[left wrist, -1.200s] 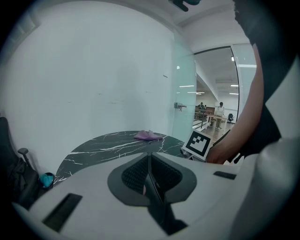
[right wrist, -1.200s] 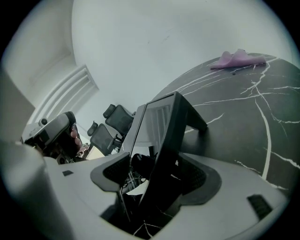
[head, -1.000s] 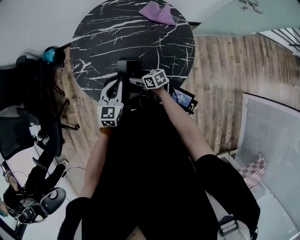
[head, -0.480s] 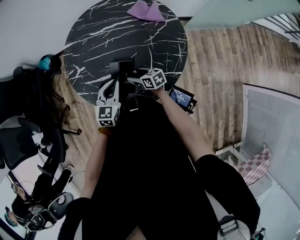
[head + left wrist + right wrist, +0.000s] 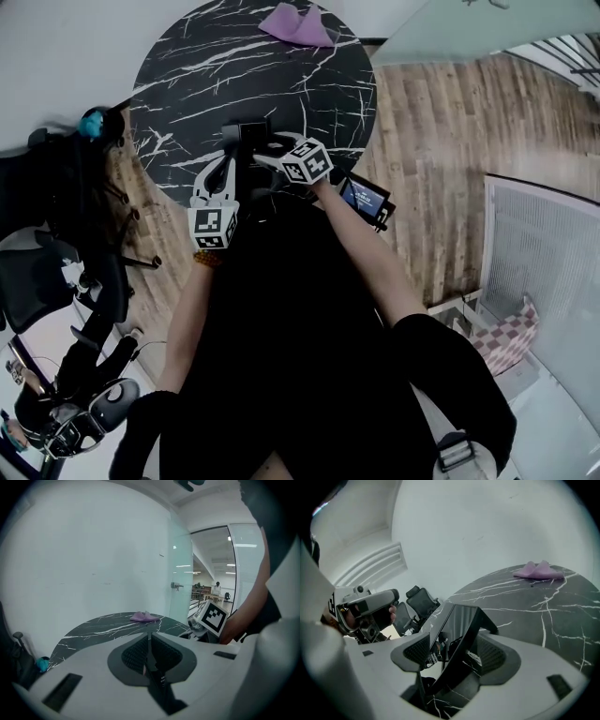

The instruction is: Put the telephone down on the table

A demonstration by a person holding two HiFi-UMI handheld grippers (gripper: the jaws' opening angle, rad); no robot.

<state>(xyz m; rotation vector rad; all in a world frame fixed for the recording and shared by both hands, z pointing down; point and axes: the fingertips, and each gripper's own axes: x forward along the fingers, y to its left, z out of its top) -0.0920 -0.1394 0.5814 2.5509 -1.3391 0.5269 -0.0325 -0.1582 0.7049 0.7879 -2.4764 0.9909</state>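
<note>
One round black marble desk [image 5: 309,84] fills the far part of the head view, and two claws meet over its near edge. The right claw [image 5: 454,651] has closed its two jaws on the one telephone [image 5: 457,630], a black slab with a glossy screen. The telephone stands tilted between the ribbed pads, its top leaning to the right. Its lower end is hidden behind the jaws, so it cannot be told whether it touches the desk. The left claw [image 5: 149,641] sits just to the left of it. Its two jaws are pressed together with only a thin slit between them and nothing in their hold, and it is apart from the telephone. One crumpled purple cloth [image 5: 298,23] lies at the far edge of the desk, well apart from both claws. To the right of the person, near the wooden floor [image 5: 441,141], one small device with a lit blue screen [image 5: 364,197] shows. Black office chairs [image 5: 56,216] crowd the left side; how many cannot be counted.
</note>
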